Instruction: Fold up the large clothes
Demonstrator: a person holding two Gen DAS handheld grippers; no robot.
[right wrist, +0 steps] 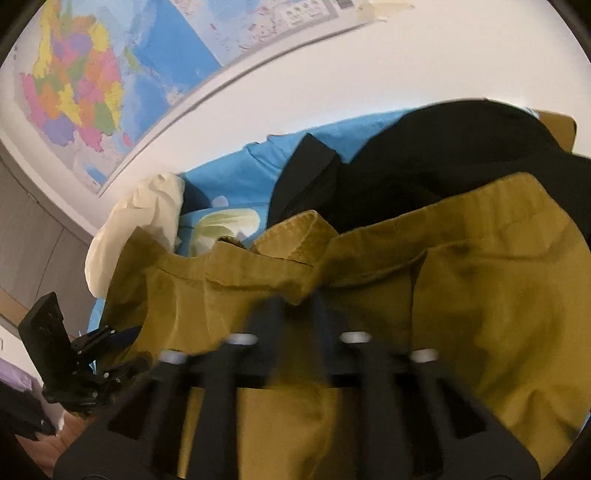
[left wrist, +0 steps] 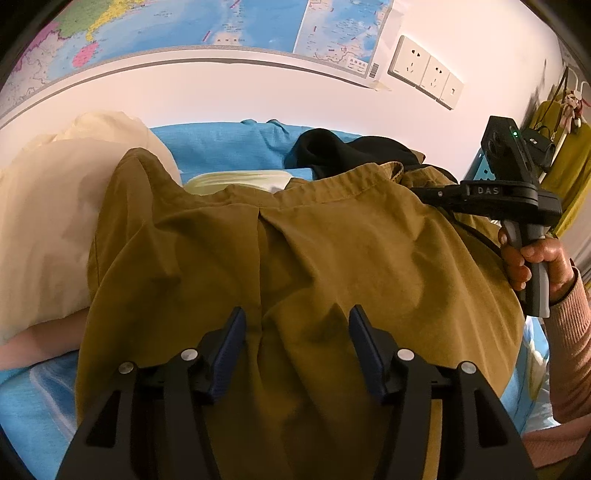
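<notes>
We saw a big map (left wrist: 184,26) on the white wall above the bed (left wrist: 221,147) with its blue sheet. A large mustard shirt (left wrist: 295,258) lay spread over the bed, its collar toward the wall. A cream pillow (left wrist: 55,206) sat beside it, and a black garment (right wrist: 443,155) lay behind the collar. Our left tool (left wrist: 297,347) hung over the shirt with its fingers wide apart. Our right tool (right wrist: 295,306) was blurry, pinched together on the shirt near the collar.
</notes>
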